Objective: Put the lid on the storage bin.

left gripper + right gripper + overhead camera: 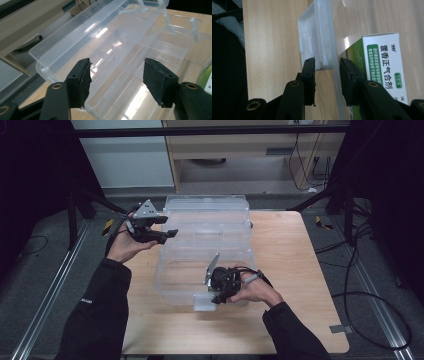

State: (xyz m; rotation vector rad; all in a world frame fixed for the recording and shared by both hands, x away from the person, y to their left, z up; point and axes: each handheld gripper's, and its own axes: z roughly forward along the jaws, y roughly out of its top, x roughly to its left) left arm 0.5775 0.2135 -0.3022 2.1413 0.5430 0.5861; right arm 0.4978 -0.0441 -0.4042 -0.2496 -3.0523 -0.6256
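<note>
— Where is the clear box (205, 245) placed?
— Mid-table, lid raised at the far side; its near latch (317, 42) is straddled by the right gripper (327, 72) (jaws parted, nothing clamped).
— And the left gripper (116, 80)?
— Held wide open over the box's left edge.

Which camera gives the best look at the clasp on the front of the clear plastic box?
The right gripper view: the white clasp sits large and sharp just ahead of the tool's jaws. The high view shows it small, under the right hand. The left gripper view looks over the box's dividers.

The table (295, 270) is overlooked from above; the clear box (205, 240), perhaps its latch, is seen close by both gripper views.
</note>
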